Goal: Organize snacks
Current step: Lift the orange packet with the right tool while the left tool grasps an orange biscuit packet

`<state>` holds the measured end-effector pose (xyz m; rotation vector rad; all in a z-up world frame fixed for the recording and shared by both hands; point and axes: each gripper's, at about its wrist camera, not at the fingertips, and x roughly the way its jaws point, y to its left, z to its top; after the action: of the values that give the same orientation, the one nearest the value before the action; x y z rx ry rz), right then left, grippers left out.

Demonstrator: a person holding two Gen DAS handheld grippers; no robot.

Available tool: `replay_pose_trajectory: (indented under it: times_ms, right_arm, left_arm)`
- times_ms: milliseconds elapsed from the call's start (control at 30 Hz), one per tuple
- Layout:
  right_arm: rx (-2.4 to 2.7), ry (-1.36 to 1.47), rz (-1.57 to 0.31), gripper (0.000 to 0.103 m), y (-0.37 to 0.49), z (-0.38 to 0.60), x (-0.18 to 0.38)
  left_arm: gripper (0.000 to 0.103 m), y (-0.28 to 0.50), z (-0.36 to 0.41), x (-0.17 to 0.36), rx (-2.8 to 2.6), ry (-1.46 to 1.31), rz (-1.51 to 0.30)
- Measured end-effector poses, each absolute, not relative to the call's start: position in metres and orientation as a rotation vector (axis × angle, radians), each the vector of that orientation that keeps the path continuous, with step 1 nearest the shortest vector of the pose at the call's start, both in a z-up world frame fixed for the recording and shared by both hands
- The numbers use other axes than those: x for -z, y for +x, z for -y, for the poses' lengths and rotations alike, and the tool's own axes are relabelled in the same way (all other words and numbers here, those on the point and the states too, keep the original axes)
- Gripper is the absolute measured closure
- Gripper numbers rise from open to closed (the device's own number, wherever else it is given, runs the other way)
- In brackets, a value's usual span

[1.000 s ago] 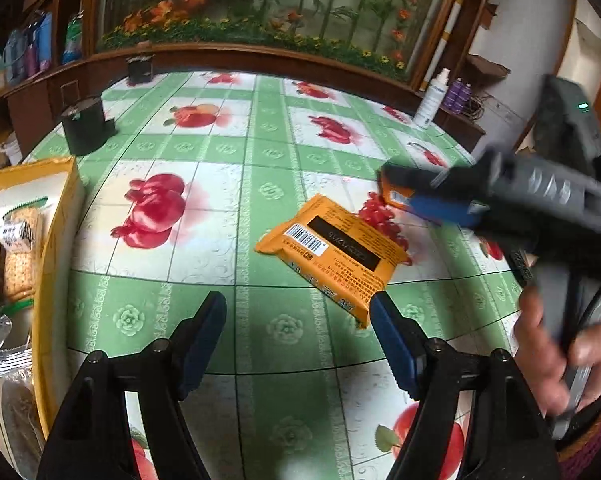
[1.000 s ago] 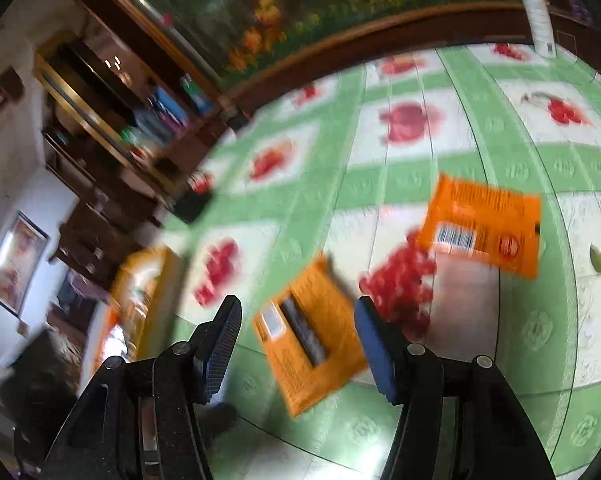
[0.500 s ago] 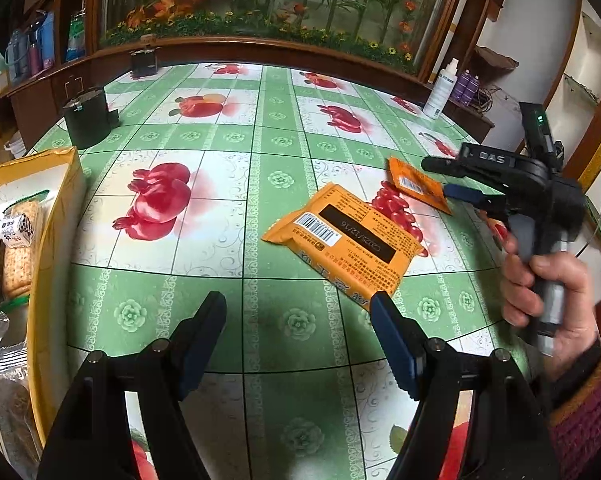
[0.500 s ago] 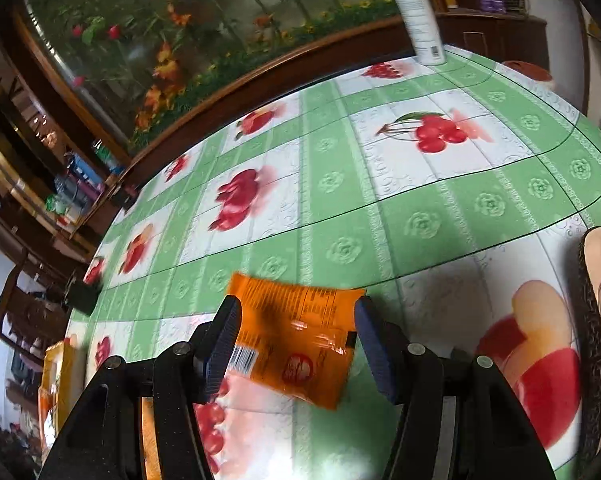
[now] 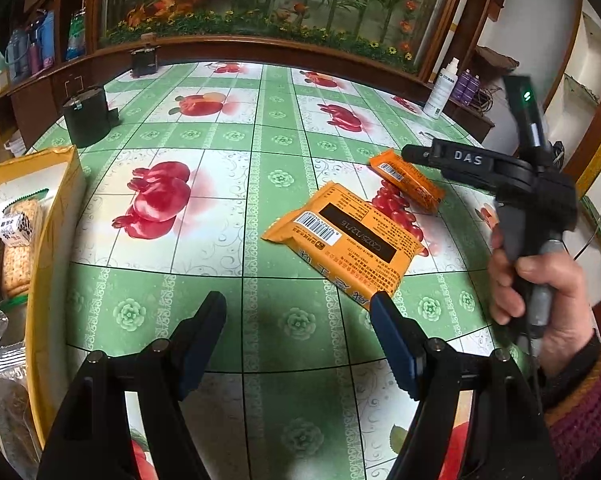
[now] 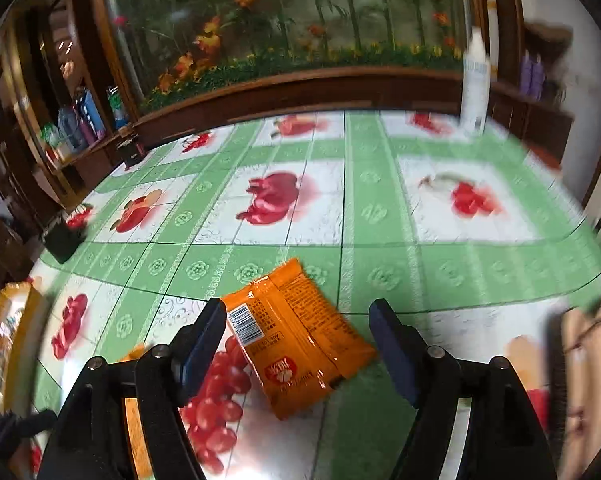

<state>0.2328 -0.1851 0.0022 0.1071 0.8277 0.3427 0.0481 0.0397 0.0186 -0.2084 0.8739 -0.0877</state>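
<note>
A large orange snack pack (image 5: 348, 240) lies barcode-up on the fruit-print tablecloth, just beyond my left gripper (image 5: 298, 300), which hovers open and empty. Its near corner reaches the right fingertip (image 5: 380, 304). A smaller orange pack (image 5: 406, 180) lies farther right. My right gripper (image 6: 298, 308) points down at this small pack (image 6: 296, 336) with its jaws opening. The pack lies flat between them, and the pads do not touch it. In the left wrist view a hand (image 5: 540, 288) holds the right gripper (image 5: 410, 155) over that pack. A yellow box (image 5: 56, 216) of crackers stands at the left.
A black canister (image 5: 86, 116) stands at the table's far left, with a small dark box (image 5: 144, 60) behind it. A white spray bottle (image 5: 440, 88) is at the far right edge. A wooden ledge with a flower mural borders the far side.
The right gripper swung away from the large pack to the small one, came lower, and its jaws spread wider. The left gripper and both packs stayed put.
</note>
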Motion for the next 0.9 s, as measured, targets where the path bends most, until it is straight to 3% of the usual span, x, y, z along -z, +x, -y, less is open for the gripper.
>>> replay_pose_trajectory:
  times_ms: [167,400,567,600,633,900]
  right_arm:
    - [-0.509,0.223,-0.9,0.025,0.24,0.19,0.005]
    - [-0.4,-0.127,-0.889,0.025,0.219,0.137,0.007]
    - [-0.328,-0.118,-0.889,0.023,0.22,0.129,0.007]
    - [-0.32,-0.113,-0.883,0.027,0.219,0.136,0.005]
    - [-0.304,-0.104,-0.876,0.039,0.218,0.138,0.005]
    - [-0.317,-0.155,-0.9,0.062,0.197,0.127,0.002]
  left_arm:
    - [0.03,0.048,-0.038,-0.019,0.094,-0.207,-0.874]
    - [0.03,0.047,-0.039,-0.02,0.091,-0.207,-0.871]
    - [0.03,0.046,-0.037,-0.019,0.09,-0.196,-0.873]
    - [0.03,0.046,-0.036,-0.02,0.089,-0.192,-0.871]
    - [0.03,0.046,-0.036,-0.02,0.089,-0.191,-0.871]
    - [0.03,0.048,-0.042,-0.02,0.088,-0.217,-0.87]
